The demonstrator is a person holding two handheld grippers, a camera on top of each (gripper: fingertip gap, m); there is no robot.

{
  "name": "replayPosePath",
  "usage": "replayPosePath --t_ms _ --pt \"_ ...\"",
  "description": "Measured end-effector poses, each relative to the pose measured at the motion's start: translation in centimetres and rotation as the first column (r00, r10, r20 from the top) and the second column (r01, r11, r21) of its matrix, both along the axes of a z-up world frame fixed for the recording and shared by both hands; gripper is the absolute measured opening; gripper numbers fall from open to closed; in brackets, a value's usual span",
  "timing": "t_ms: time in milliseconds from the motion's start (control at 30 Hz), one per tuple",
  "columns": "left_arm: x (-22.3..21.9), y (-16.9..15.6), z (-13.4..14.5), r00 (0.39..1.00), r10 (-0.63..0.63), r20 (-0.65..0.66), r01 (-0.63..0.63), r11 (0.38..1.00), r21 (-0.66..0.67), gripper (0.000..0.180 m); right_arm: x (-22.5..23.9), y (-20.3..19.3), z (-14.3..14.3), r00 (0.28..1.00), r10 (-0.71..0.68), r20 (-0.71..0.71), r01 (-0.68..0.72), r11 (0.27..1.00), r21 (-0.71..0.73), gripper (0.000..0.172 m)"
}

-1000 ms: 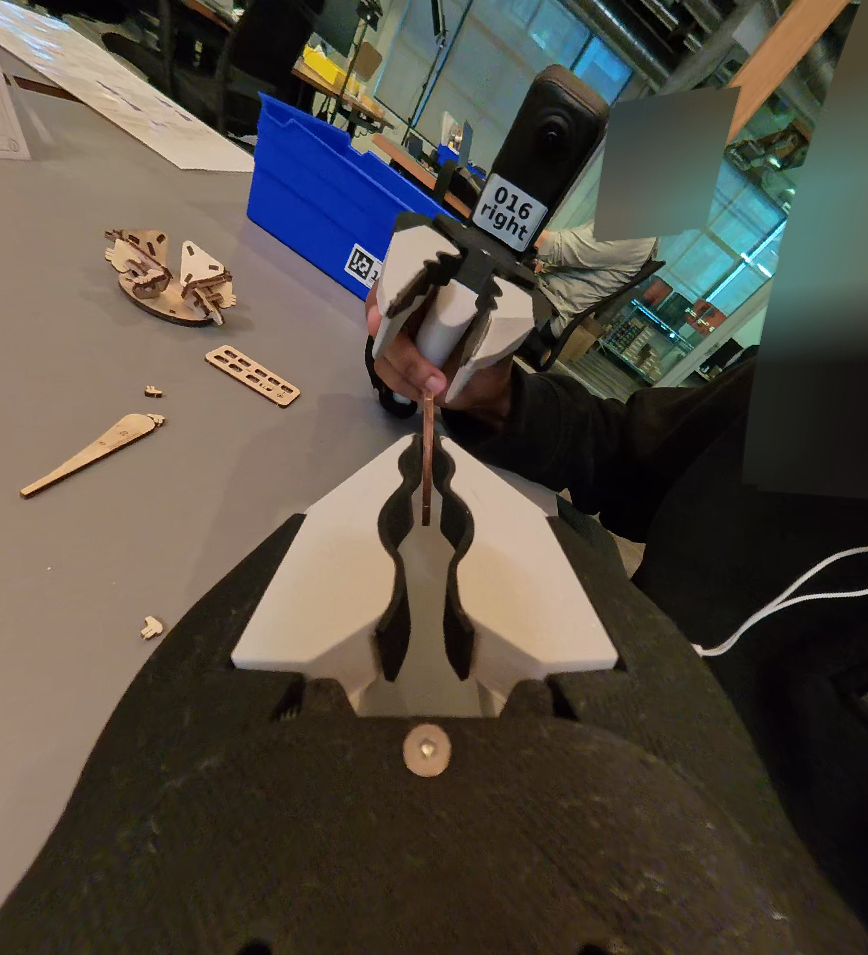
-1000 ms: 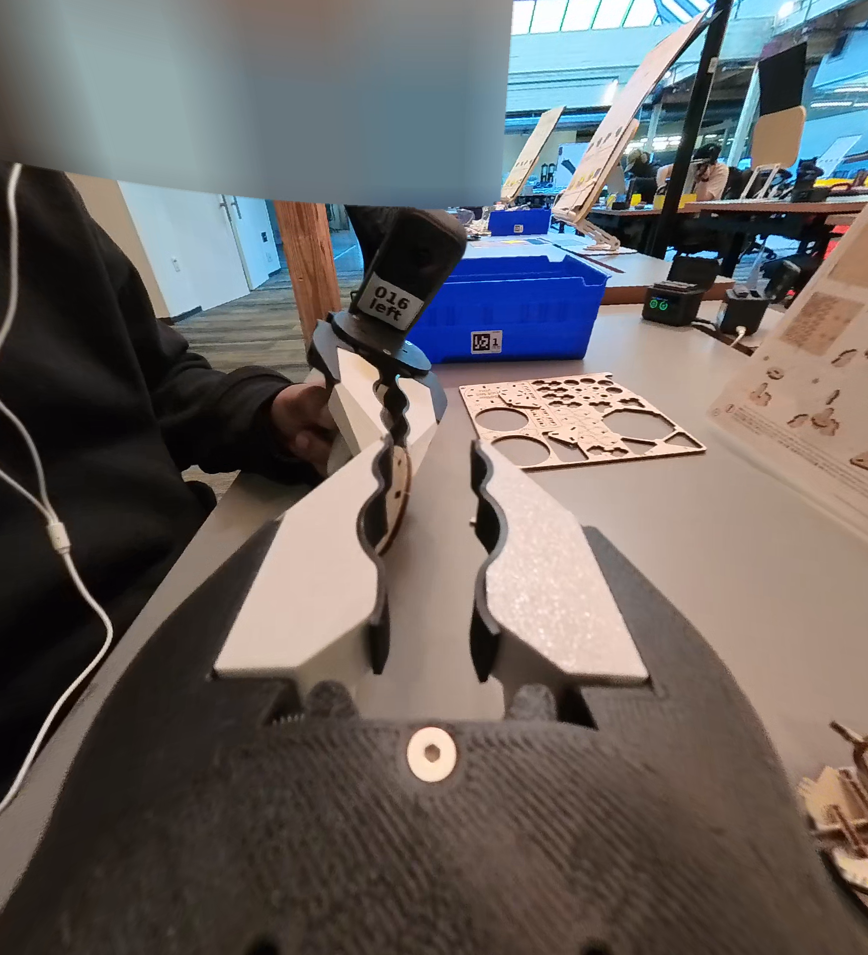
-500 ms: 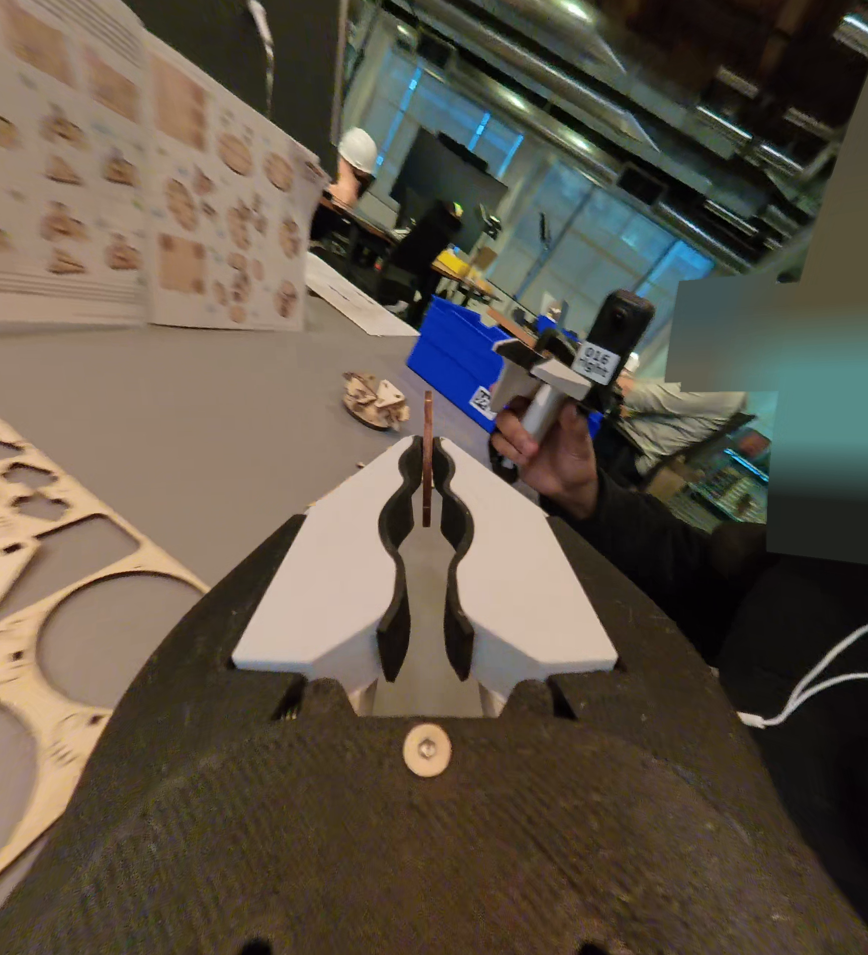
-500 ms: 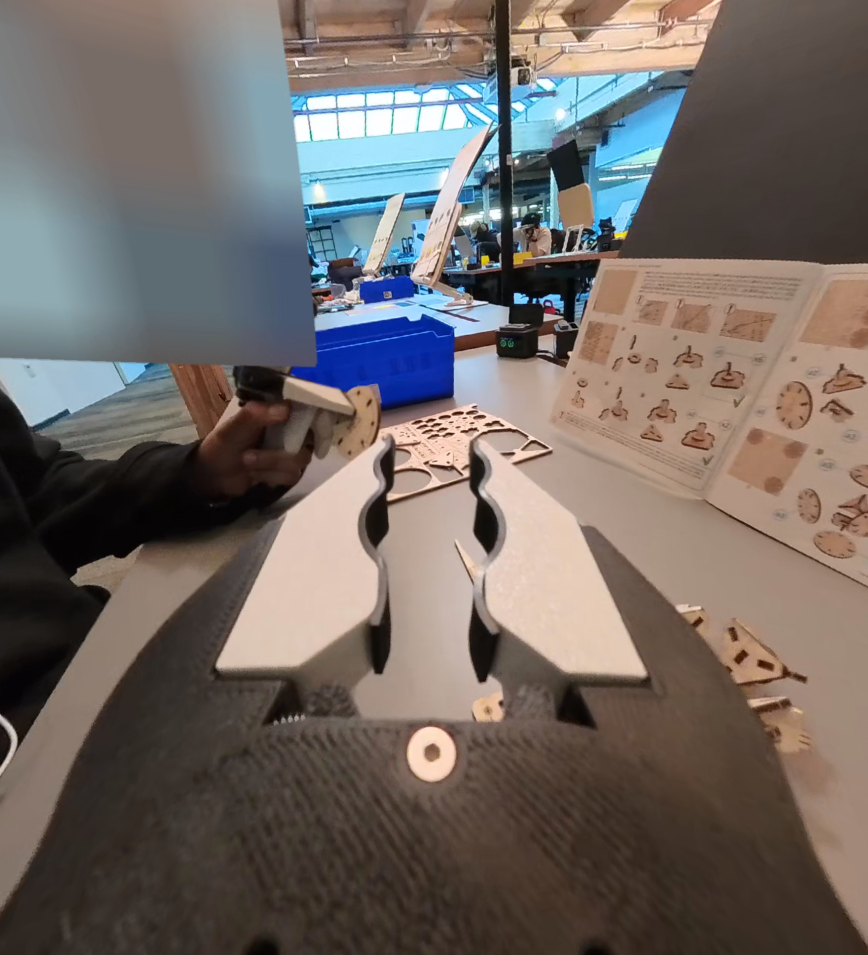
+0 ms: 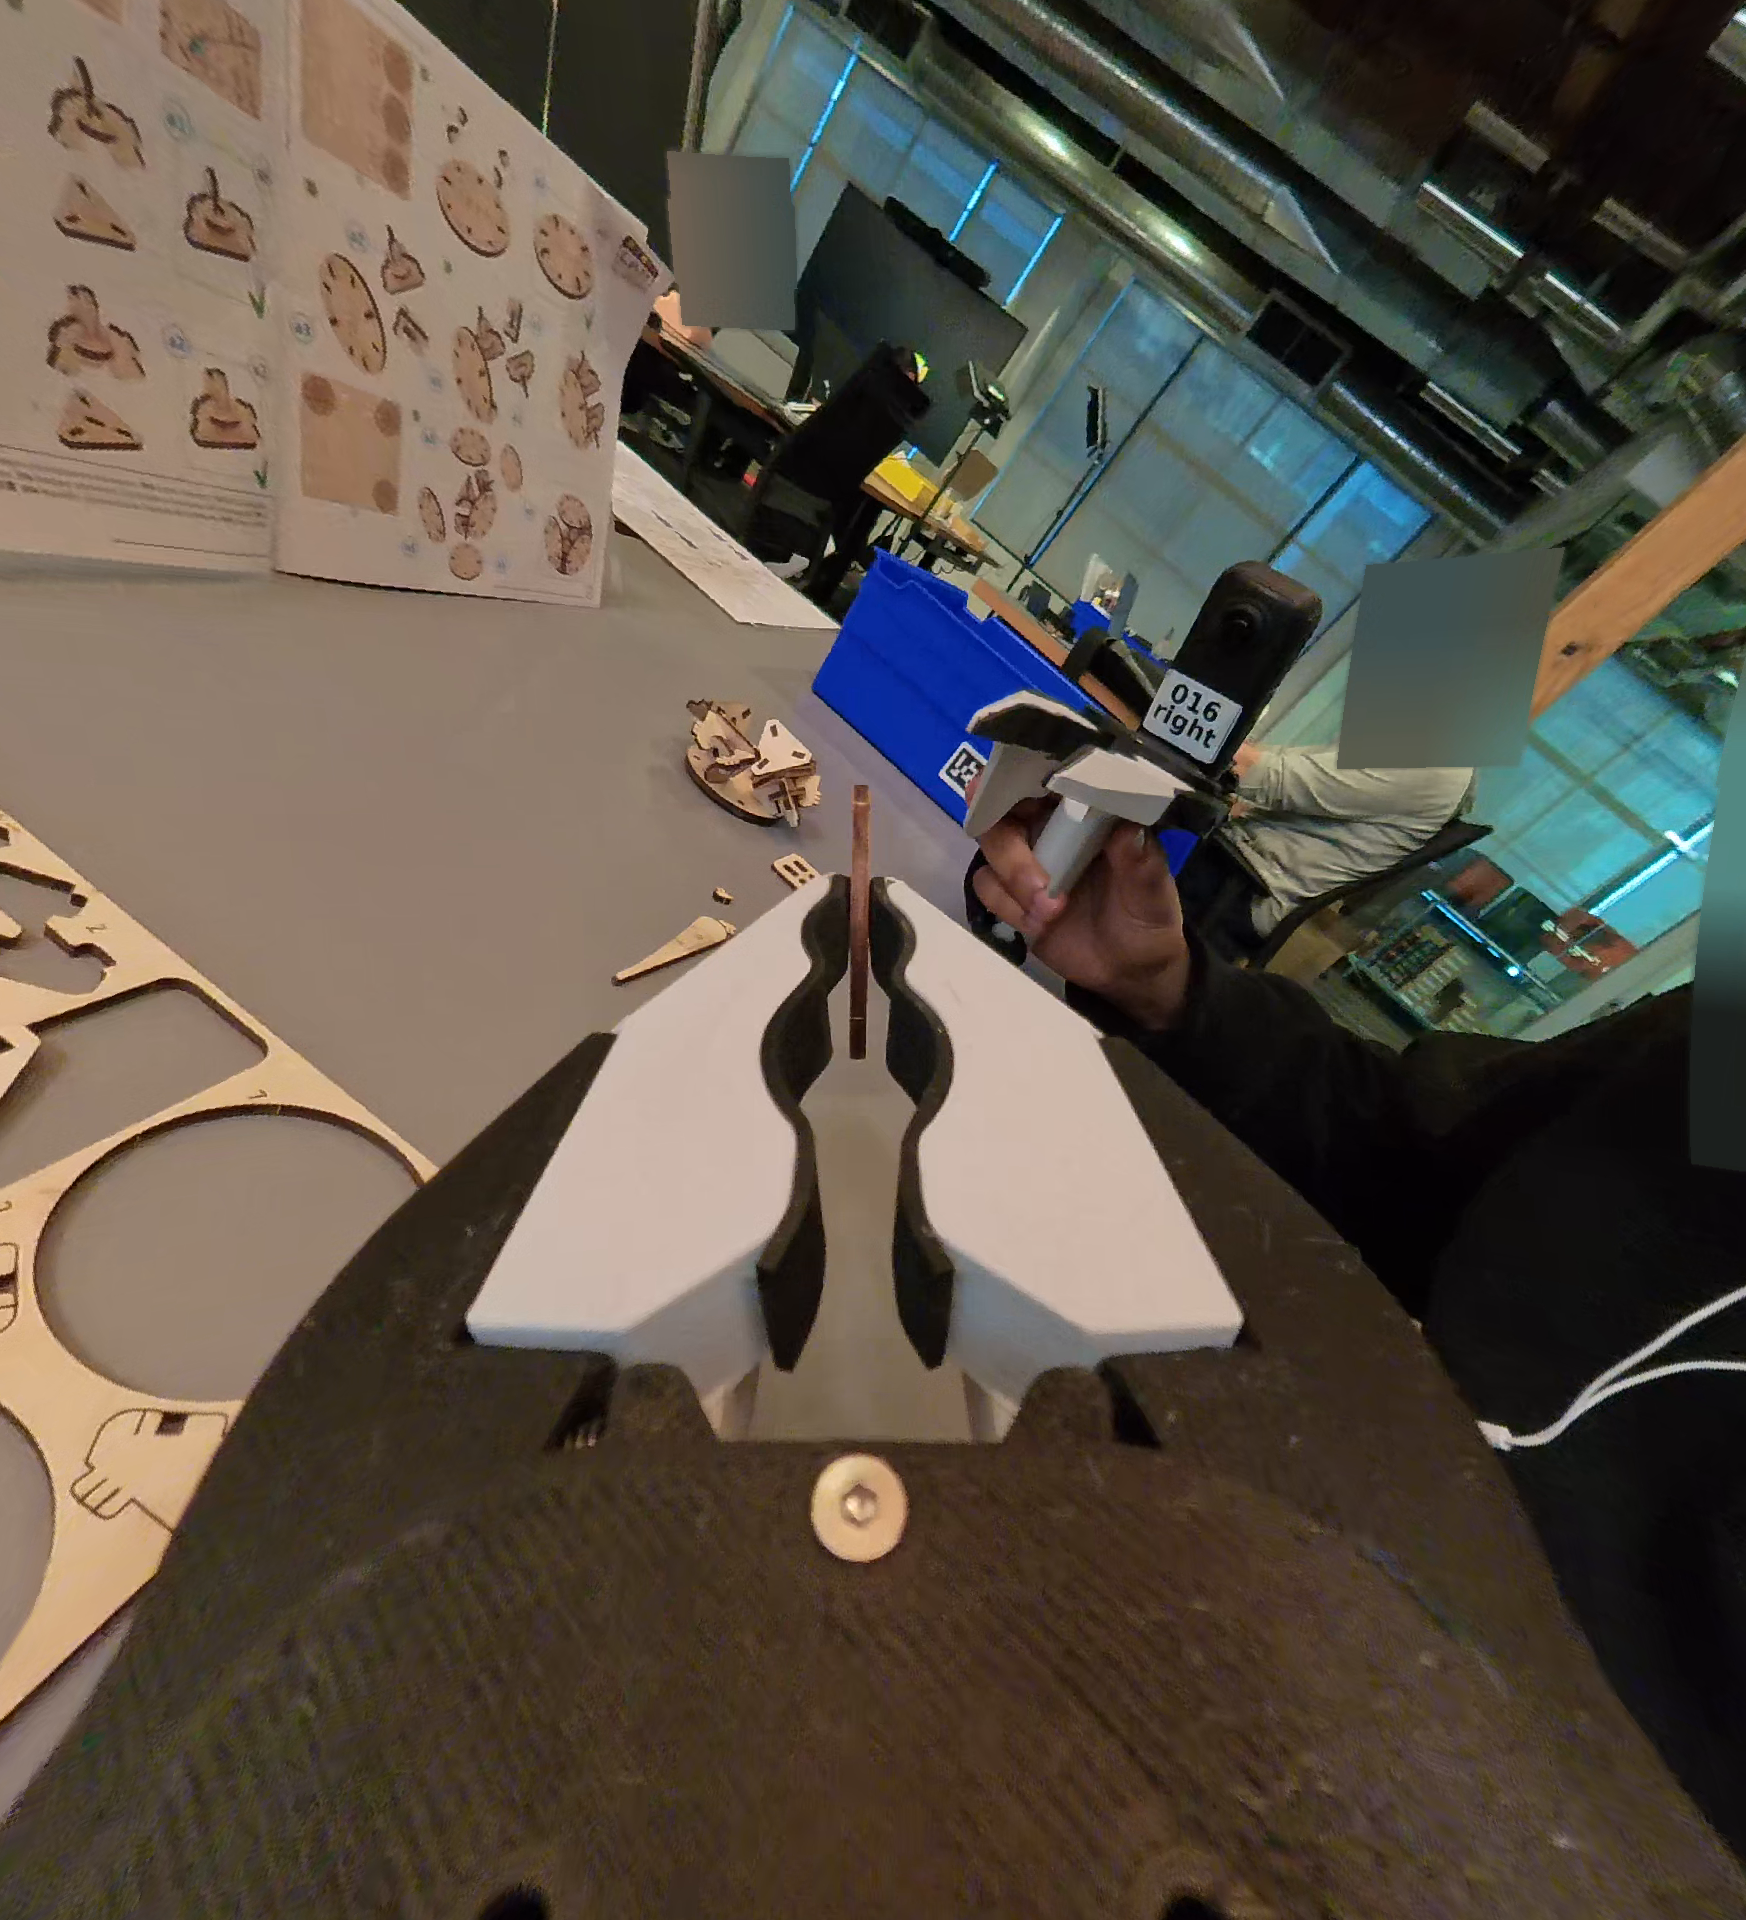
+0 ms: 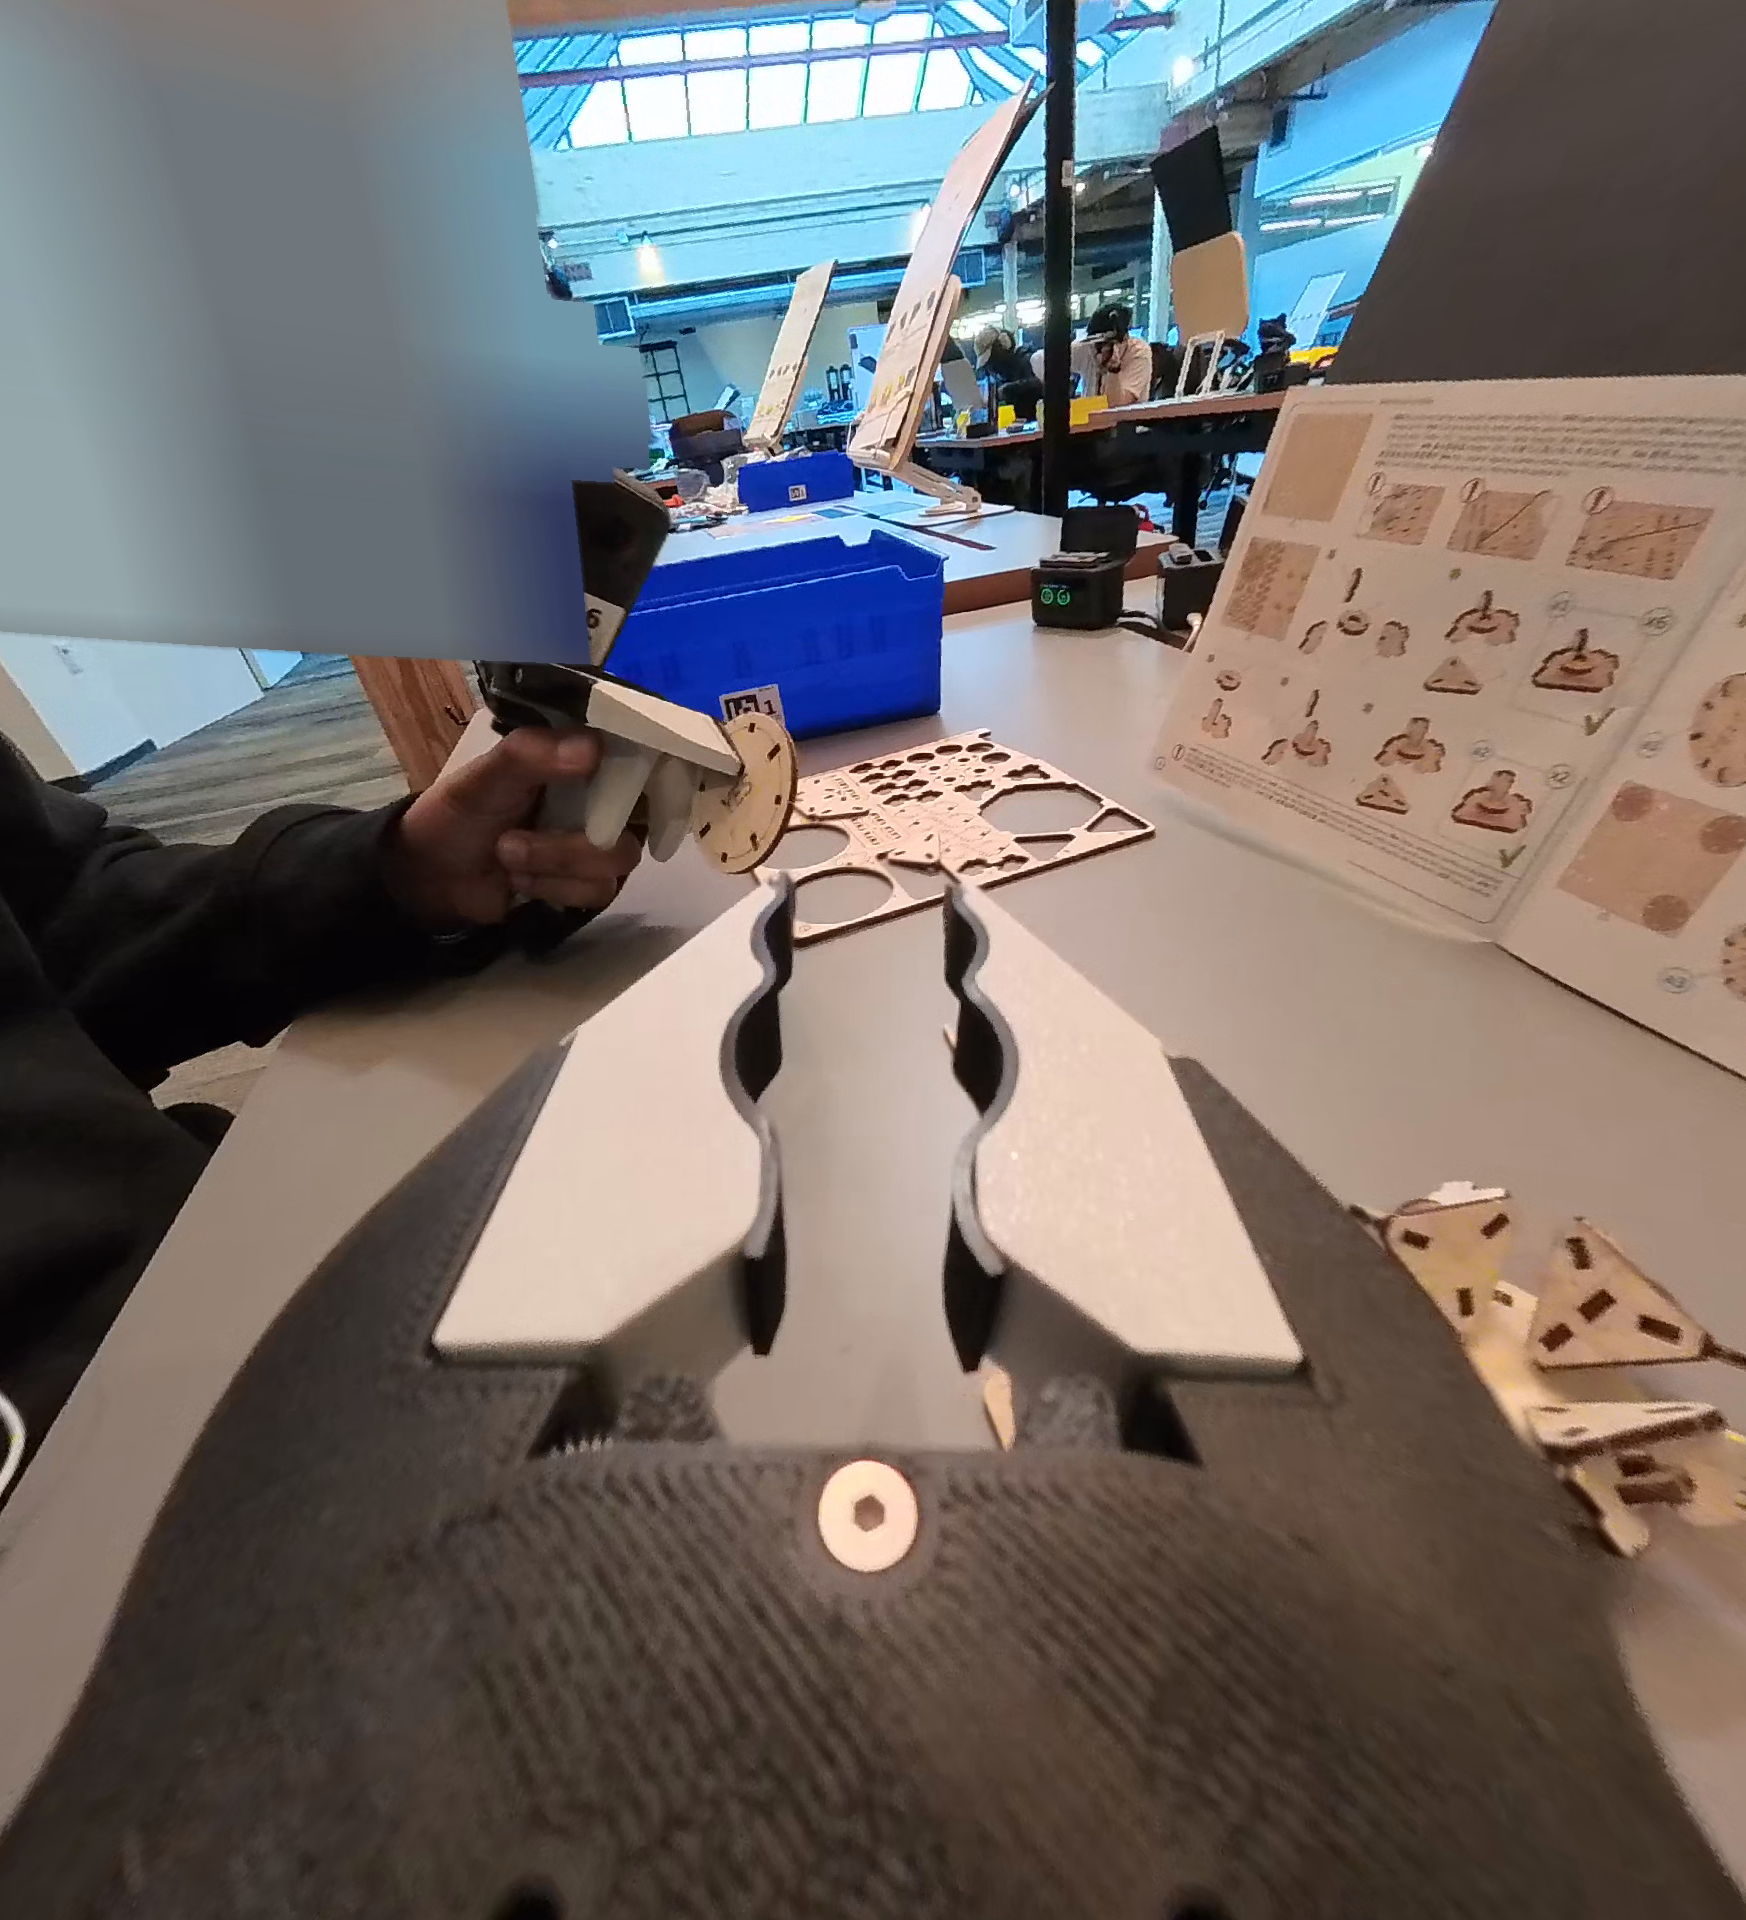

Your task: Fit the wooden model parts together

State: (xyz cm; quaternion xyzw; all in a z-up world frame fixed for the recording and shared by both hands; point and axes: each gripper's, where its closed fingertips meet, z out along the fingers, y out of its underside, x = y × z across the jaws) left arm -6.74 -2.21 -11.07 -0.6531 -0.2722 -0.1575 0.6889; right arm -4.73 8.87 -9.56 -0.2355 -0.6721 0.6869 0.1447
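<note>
Here the left gripper [image 5: 858, 894] is clenched on a round, slotted plywood disc [image 6: 744, 798], above the grey bench [image 5: 329, 748]. The right gripper [image 6: 869, 914] hangs released, holding nothing, beside that disc.

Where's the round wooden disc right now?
The round wooden disc is clamped in the left gripper, held above the grey table. In the right wrist view it sits left of centre, in front of the punched plywood sheet and blue bin.

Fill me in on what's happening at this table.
A person holds a gripper in each hand above a grey table. The left gripper is clamped on a thin wooden disc, held edge-up. The right gripper is open and holds nothing. On the table lie a cut-out wooden sheet, a half-built wooden model, loose wooden bits, an open instruction booklet and a blue bin.
</note>
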Motion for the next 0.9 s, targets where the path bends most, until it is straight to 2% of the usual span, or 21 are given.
replayPosePath --t_ms 667,800,900 --pt "0.8 0.6 -0.1 0.999 -0.041 -0.026 0.04 0.999 -0.013 0.0 0.0 -0.4 -0.4 1.0 0.01 0.008 -0.01 1.0 0.011 0.029" --pt "2.9 2.1 -1.3 0.984 -0.177 -0.001 0.176 0.982 -0.067 0.0 -0.1 -0.2 -0.5 1.0 0.002 0.013 -0.002 1.0 0.012 0.029" --pt "6.1 3.6 -2.2 0.924 -0.36 0.128 0.369 0.928 -0.056 0.0 -0.2 -0.2 -0.6 1.0 -0.002 0.017 0.002 1.0 0.015 0.029"
